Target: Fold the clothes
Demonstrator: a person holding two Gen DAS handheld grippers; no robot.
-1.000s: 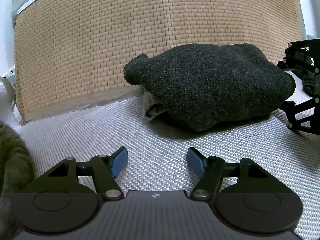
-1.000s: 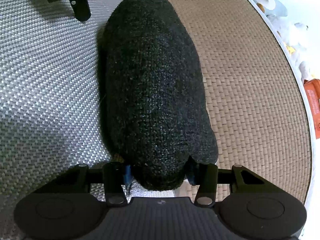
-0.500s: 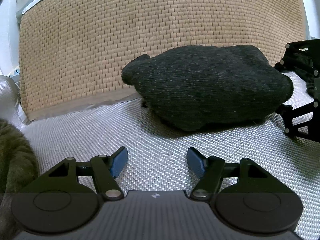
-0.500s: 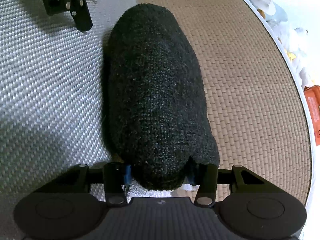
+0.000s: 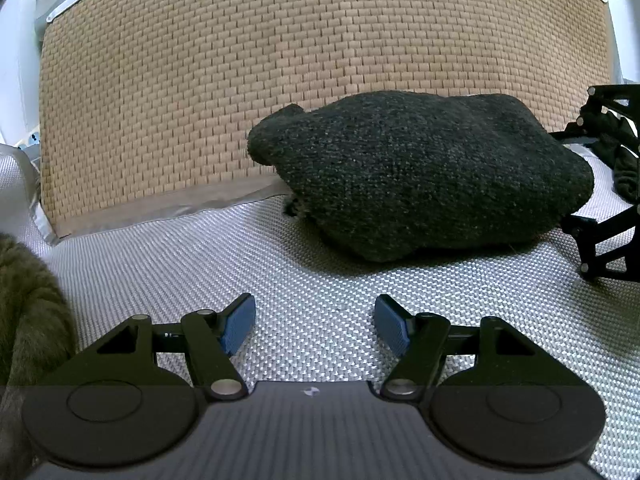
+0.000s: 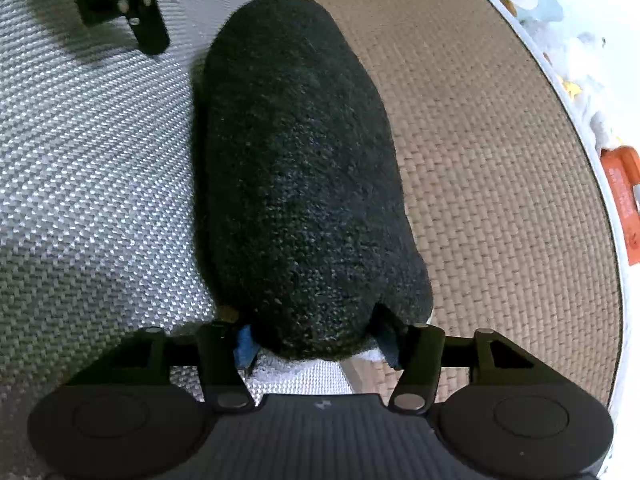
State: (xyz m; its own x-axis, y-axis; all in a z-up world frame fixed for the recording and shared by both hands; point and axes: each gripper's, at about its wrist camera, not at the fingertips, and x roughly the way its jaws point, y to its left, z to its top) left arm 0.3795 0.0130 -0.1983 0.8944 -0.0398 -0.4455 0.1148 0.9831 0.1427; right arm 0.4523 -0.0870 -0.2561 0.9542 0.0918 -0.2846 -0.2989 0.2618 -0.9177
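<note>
A dark charcoal knitted garment, rolled or folded into a thick oblong bundle, lies across the seam where a silvery woven cloth meets a tan woven mat.

In the right wrist view the bundle fills the centre of the frame. Its long axis runs from the bottom centre up toward the upper middle, straight away from the right gripper. The near end of the bundle sits between the two blue pads; the left pad shows beside the knit and the right one is half hidden by it. The jaws have just been opening and now stand fairly wide, seemingly loose around the knit rather than pinching it. The left gripper shows as a black frame in the upper left of this view, beside the bundle's far end.

In the left wrist view the same garment lies right of centre in the middle of the frame, its long axis running left to right. The left gripper at the bottom centre stands wide and empty over bare silver cloth, clear of the bundle. Black linkage of the right gripper appears at the right edge, at the bundle's end. An olive-green fuzzy fabric sits at the lower left edge.

The right gripper is therefore much the nearer, at one end; the left faces the bundle's long side.
</note>
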